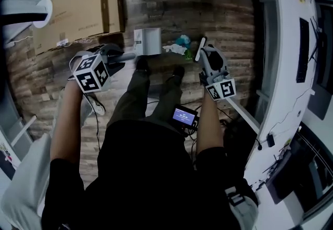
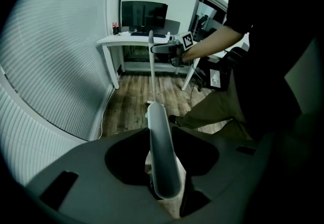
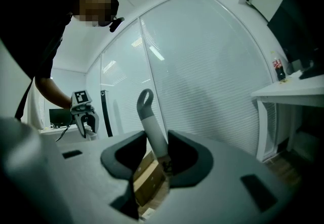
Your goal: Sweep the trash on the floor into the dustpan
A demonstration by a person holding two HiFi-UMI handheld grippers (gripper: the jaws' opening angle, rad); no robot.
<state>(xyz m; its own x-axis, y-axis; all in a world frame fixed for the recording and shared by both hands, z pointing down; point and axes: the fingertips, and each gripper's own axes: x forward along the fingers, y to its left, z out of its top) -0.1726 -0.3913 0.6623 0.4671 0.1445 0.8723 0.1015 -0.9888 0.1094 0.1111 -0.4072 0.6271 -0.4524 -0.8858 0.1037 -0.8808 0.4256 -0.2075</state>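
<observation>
In the head view a white dustpan (image 1: 147, 41) stands on the wood floor ahead of the person's feet. Its grey handle (image 2: 162, 157) runs between the jaws of my left gripper (image 1: 122, 57), which is shut on it. A small heap of trash (image 1: 179, 47), white paper with teal and green bits, lies just right of the dustpan. My right gripper (image 1: 204, 57) is shut on the broom handle (image 3: 150, 124), whose loop end sticks up past the jaws. The broom pole (image 2: 152, 66) reaches down to the floor beside the trash. The broom head is hidden.
Cardboard boxes (image 1: 78, 10) lean at the far left. A white desk (image 1: 283, 67) with a keyboard and monitors runs down the right side. A small screen (image 1: 184, 117) hangs at the person's waist. Blinds cover a curved glass wall (image 2: 61, 66).
</observation>
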